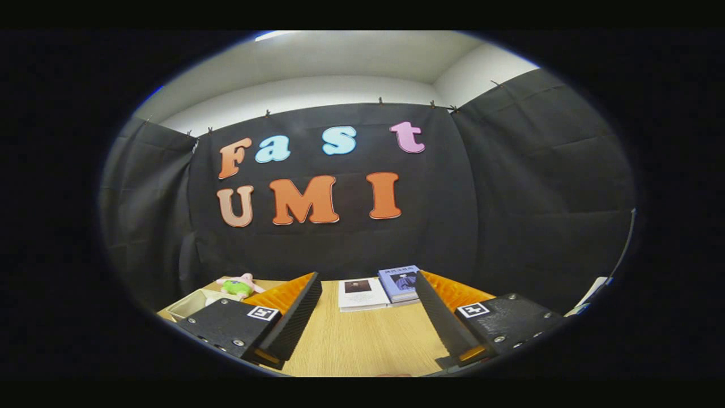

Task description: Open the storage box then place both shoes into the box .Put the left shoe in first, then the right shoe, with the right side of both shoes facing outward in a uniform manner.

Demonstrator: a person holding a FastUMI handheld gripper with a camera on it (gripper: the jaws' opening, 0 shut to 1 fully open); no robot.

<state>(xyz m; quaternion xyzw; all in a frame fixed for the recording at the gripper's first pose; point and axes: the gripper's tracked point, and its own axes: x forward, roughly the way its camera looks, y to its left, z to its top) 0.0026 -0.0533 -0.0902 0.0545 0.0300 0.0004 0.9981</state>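
My gripper (367,280) is open, its two fingers spread wide above a wooden table (362,340). Nothing lies between the fingers but bare tabletop. An open-topped, pale box (190,305) sits to the left, beyond the left finger, partly hidden by it.
Two books (376,290) lie side by side at the far edge of the table, beyond the fingers. A pink and green plush toy (241,285) rests at the far left behind the pale box. Black cloth walls close the booth behind and on both sides.
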